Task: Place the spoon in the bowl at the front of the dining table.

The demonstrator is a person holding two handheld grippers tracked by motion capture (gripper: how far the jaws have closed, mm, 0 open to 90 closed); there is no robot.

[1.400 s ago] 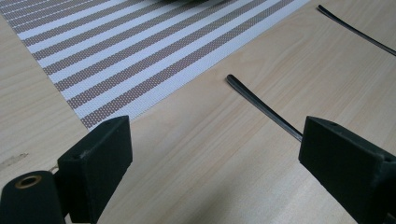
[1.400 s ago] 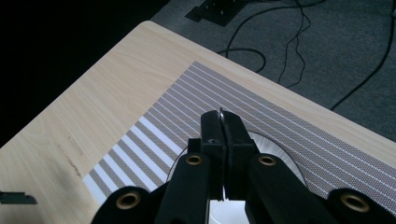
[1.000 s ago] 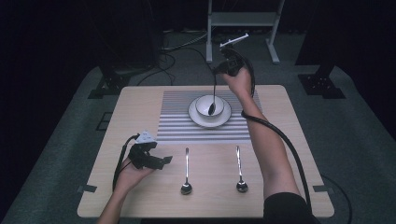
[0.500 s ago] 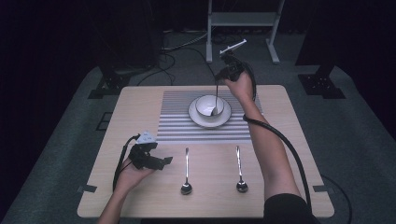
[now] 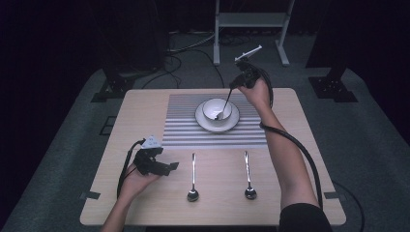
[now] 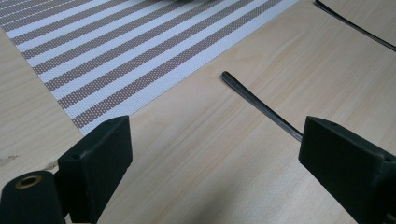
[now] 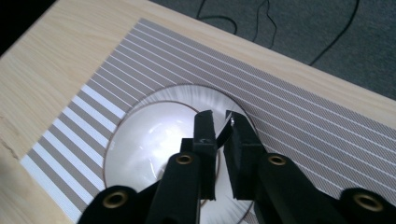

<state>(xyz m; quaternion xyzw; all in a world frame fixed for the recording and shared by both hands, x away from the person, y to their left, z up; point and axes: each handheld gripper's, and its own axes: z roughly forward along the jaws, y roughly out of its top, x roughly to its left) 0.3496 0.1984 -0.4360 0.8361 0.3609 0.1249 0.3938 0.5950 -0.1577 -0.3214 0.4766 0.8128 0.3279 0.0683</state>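
A white bowl (image 5: 216, 108) stands on a white plate (image 5: 200, 121) on the striped placemat (image 5: 183, 130). A spoon (image 5: 225, 104) leans in the bowl, handle up toward the far right. My right gripper (image 5: 235, 86) is at the top of that handle. In the right gripper view its jaws (image 7: 219, 119) have just been opening: a narrow gap shows, with the thin handle (image 7: 225, 133) loose between them above the bowl (image 7: 154, 144). My left gripper (image 5: 170, 166) rests on the table at the front left, open wide and holding nothing, just left of a spoon handle (image 6: 261, 105).
Two more spoons lie side by side on the bare wood in front of the placemat, one left (image 5: 193, 176) and one right (image 5: 248, 174), bowls toward the person. The right gripper's cable (image 5: 300, 150) trails along the forearm. Dark floor and a metal stand (image 5: 251, 24) lie beyond the table.
The right hand has sunk a little toward the bowl. The spoon, which hung nearly upright, now leans in the bowl. The left hand has not moved.
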